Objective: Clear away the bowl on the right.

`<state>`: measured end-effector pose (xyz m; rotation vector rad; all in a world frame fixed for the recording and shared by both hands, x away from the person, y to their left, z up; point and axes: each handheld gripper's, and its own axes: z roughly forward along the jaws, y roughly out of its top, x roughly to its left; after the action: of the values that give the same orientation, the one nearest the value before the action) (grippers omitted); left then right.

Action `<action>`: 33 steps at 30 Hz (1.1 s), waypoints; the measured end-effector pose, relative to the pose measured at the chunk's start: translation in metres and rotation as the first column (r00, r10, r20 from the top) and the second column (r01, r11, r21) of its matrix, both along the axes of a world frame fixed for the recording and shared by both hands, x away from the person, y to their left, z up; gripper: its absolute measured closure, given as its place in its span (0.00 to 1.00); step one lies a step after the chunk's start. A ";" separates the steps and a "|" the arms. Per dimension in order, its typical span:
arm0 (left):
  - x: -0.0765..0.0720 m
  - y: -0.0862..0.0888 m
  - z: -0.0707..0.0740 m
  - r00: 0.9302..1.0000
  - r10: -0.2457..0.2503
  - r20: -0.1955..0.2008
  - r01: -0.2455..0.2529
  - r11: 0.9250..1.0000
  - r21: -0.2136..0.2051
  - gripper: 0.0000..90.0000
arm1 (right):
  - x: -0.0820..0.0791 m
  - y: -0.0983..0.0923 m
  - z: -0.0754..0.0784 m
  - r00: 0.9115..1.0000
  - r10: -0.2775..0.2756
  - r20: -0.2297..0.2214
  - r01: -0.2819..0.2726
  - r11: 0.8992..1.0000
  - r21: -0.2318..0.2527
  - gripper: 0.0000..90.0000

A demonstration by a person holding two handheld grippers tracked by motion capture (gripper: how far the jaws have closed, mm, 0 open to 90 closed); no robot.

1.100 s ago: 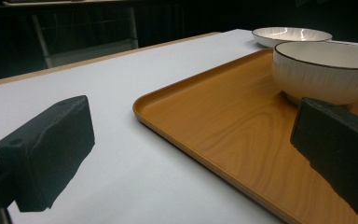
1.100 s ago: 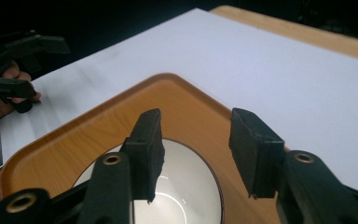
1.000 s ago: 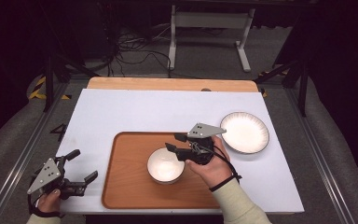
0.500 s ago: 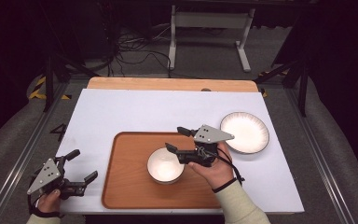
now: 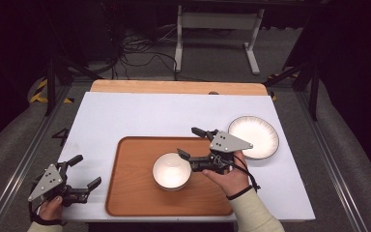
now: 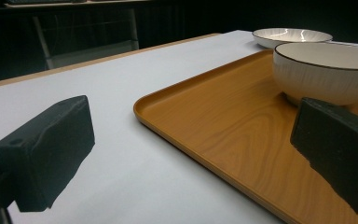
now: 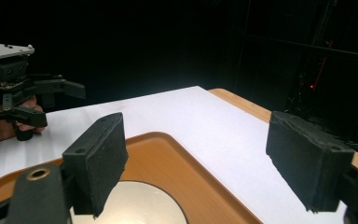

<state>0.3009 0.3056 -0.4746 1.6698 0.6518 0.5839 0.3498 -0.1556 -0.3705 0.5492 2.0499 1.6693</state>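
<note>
From the high view, the white bowl (image 5: 171, 170) is sitting on the wooden tray (image 5: 135, 193), right of its middle, and the right tongs (image 5: 193, 143) are hovering just beside the bowl's right rim with nothing between the jaws. Those jaws have just been opening, and the bowl is standing free of them, so I'm reading this as the bowl's placement being finished. The white plate (image 5: 254, 137) is lying on the desk (image 5: 140, 116) off the tray's far right corner, apart from the tray. If the plate belongs on the tray too, that part is waiting to be done. The left tongs (image 5: 79, 173) are resting low at the desk's near left corner, jaws apart and empty, just off the tray's left edge.

Over to the left gripper view: its two black pads are standing wide, one over the white desk (image 6: 121, 93), one over the tray (image 6: 223, 126). The bowl (image 6: 325, 72) is upright on the tray, and the plate (image 6: 292, 36) is lying beyond it on the desk.

In the right gripper view, the pads are spread wide with bare air between them. The bowl's rim (image 7: 140, 205) is showing below the jaws, clear of both pads. The left tongs (image 7: 60, 100) are showing across the desk, open.
</note>
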 end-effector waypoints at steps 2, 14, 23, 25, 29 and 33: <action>0.000 0.000 0.000 1.000 0.000 0.000 0.000 1.000 0.000 0.00 | -0.001 -0.005 -0.001 1.000 -0.010 -0.001 0.010 1.000 0.008 0.23; 0.000 0.000 0.000 1.000 0.001 0.001 -0.001 1.000 0.000 0.00 | -0.006 -0.039 -0.003 0.997 -0.080 0.017 0.080 0.997 0.020 0.22; 0.000 0.000 0.000 1.000 0.001 0.002 -0.001 1.000 0.002 0.00 | -0.010 -0.063 -0.007 0.993 -0.115 0.008 0.115 0.993 0.035 0.21; 0.000 0.000 0.000 1.000 0.001 0.002 -0.001 1.000 0.002 0.00 | -0.010 -0.065 -0.007 0.993 -0.118 0.006 0.117 0.993 0.026 0.21; 0.000 0.000 0.000 1.000 0.001 0.002 -0.001 1.000 0.002 0.00 | -0.012 -0.076 -0.009 0.990 -0.138 0.012 0.138 0.990 0.021 0.20; 0.000 0.000 0.000 1.000 0.001 0.000 -0.001 1.000 -0.001 0.00 | -0.013 -0.084 -0.010 0.989 -0.150 0.005 0.150 0.988 0.035 0.19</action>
<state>0.3009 0.3051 -0.4747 1.6691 0.6533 0.5844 0.3366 -0.2396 -0.3809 0.6898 1.9260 1.6188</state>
